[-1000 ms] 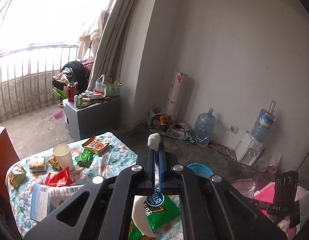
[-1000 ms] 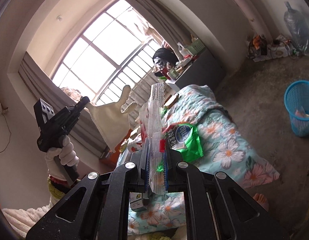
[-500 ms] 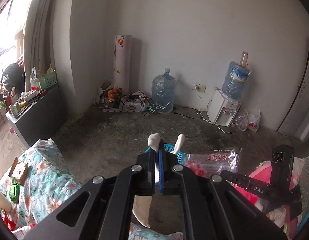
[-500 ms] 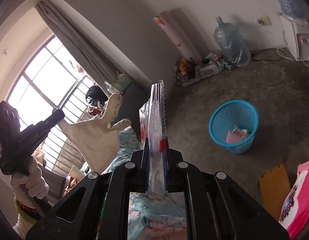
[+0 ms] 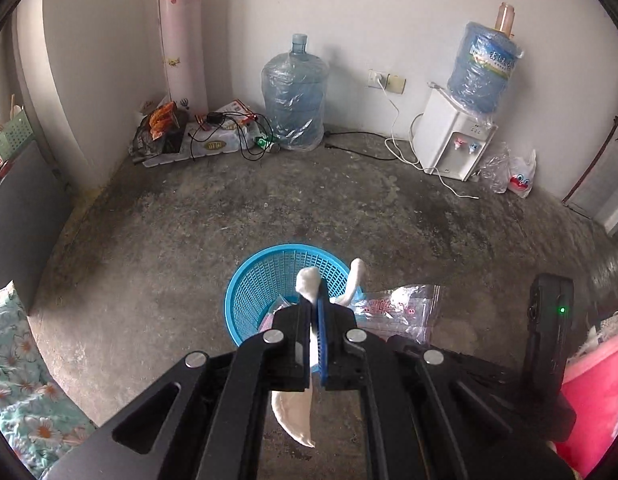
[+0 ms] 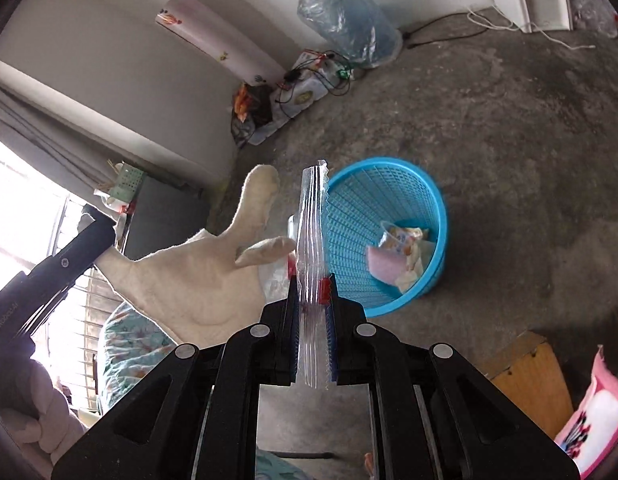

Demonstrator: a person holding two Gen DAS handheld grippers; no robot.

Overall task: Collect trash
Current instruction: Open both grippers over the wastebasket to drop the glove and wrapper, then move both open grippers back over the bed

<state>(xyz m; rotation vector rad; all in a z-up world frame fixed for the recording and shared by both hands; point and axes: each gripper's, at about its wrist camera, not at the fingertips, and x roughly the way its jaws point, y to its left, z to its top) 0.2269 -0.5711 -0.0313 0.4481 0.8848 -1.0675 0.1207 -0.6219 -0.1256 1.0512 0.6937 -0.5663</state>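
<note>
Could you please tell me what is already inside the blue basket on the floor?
The blue basket holds a pink flat piece and a crumpled printed wrapper against its far wall. Anything beneath them, and the near bottom behind the clear bag, is hidden.

Both of your wrist cameras look steeply down along their fingers at the concrete floor (image 5: 189, 240). Each sees the blue basket (image 5: 261, 280) close ahead; the right view is rolled. Both share the water bottle (image 6: 345, 16) by the far wall.
</note>
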